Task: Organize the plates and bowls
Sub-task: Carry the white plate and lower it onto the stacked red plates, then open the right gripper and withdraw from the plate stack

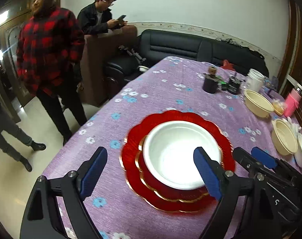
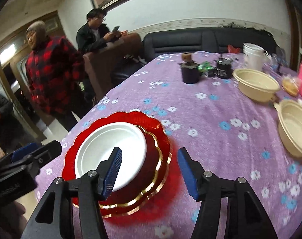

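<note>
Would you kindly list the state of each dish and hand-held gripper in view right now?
left hand-held gripper: open, holding nothing.
right hand-held gripper: open, holding nothing.
white bowl: upright, empty, resting on the red plates.
red plates: stacked, smaller on larger, flat on the tablecloth.
far cream bowl: upright.
near cream bowl: upright.

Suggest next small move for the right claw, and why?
Probably swing the right claw toward the nearer cream bowl: both claws are open and empty, the white bowl already sits on the stacked red plates, and two cream bowls remain loose at right.
</note>
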Action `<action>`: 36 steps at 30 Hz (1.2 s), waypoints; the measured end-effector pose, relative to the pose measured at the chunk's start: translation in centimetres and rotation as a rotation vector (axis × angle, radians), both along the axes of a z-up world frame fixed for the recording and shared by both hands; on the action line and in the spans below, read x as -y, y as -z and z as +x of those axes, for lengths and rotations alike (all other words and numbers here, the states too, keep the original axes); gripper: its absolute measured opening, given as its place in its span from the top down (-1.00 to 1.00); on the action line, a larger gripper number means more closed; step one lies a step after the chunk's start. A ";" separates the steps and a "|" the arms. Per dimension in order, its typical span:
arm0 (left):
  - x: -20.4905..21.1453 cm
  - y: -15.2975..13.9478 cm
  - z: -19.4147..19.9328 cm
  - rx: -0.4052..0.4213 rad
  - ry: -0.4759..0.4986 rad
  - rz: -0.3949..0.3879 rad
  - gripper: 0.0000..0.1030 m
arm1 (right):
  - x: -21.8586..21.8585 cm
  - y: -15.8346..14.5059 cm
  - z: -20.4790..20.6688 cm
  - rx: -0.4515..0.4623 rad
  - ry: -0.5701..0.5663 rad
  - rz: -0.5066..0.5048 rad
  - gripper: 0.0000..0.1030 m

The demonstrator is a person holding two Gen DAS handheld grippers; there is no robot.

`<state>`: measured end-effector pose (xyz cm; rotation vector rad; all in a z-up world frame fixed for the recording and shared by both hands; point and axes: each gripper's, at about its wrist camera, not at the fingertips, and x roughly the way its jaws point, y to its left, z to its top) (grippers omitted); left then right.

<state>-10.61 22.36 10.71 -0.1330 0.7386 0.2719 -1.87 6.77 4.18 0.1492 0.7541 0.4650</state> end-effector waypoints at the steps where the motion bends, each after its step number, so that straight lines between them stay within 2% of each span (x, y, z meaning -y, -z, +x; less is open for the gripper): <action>1: 0.4 0.1 -0.1 -0.003 0.012 -0.003 -0.71 | 0.7 0.1 -0.4 -0.007 0.013 0.013 -0.26; 11: 4.7 0.1 -0.8 -0.015 0.089 0.060 -0.71 | 5.1 0.6 -2.5 -0.044 0.089 0.067 -0.31; 22: 7.2 -0.3 -0.9 -0.022 0.125 0.101 -0.71 | 8.4 1.2 -3.1 -0.061 0.130 0.094 -0.32; 31: 9.0 0.0 -0.6 -0.027 0.182 0.090 -0.71 | 11.7 2.2 -3.7 -0.083 0.179 0.120 -0.32; 36: 9.6 0.0 -0.6 -0.019 0.211 0.069 -0.71 | 16.7 2.6 -4.7 -0.075 0.304 0.147 -0.31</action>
